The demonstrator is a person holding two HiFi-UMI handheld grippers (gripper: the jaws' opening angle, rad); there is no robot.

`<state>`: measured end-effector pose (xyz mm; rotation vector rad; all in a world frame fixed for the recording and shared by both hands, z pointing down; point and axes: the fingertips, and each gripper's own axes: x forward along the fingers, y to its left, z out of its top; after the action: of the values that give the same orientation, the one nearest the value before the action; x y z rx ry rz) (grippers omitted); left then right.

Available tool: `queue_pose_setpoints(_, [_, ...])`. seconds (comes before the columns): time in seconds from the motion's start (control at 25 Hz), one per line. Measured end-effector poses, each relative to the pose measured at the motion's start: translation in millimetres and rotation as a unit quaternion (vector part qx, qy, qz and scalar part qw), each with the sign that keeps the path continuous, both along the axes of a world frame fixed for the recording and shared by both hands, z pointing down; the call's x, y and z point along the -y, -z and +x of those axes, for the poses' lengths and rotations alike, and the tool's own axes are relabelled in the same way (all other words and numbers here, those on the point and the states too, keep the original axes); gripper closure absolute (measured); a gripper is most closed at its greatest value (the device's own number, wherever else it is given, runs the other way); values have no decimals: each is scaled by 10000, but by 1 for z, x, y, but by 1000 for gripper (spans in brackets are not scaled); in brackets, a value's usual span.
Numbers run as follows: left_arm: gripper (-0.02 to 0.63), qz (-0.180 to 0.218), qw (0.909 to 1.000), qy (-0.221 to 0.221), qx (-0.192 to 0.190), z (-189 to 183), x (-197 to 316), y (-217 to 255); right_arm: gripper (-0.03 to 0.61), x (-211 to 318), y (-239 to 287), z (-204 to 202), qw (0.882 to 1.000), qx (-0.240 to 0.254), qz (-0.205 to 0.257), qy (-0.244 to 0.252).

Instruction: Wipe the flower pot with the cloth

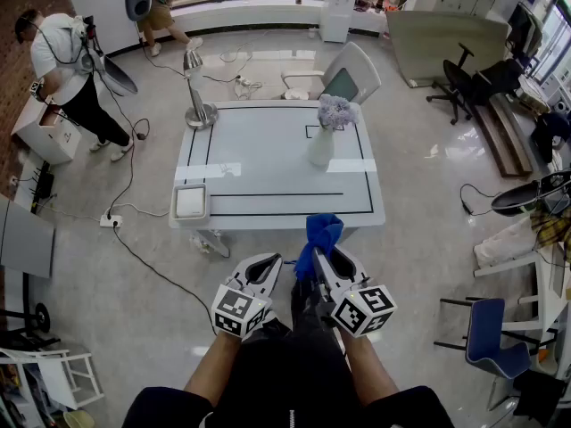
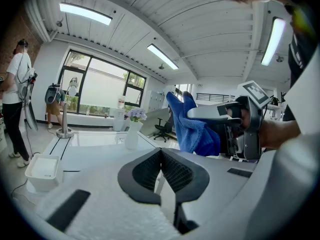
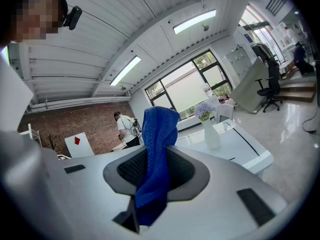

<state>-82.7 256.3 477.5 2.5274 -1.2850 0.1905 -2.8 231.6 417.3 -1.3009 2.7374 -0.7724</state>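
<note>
A white flower pot with pale purple flowers stands on the white table, right of its middle; it also shows in the left gripper view and the right gripper view. Both grippers hang in front of the table's near edge, close to my legs. My right gripper is shut on a blue cloth, which sticks up from its jaws and shows in the left gripper view. My left gripper is shut with nothing in it.
A white tray sits at the table's near left corner, a silver lamp at the far left. A white chair stands behind the table. Two people stand at the far left. Office chairs and cables lie around the floor.
</note>
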Motion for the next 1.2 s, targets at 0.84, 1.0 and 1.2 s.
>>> queue_pose_setpoints(0.84, [607,-179,9997,1,-154,-2,134,-11,474,118,-21,-6,9998,-106,-86,151])
queue_pose_setpoints(1.0, [607,-262,9996,-32,-119,6,168,-14,474,151,-29,-1,9996,-102,-181,202])
queue_pose_setpoints(1.2, [607,-353,9993,95,-52,16,211,-16,474,198,-56,11,9974,-528,-324,356])
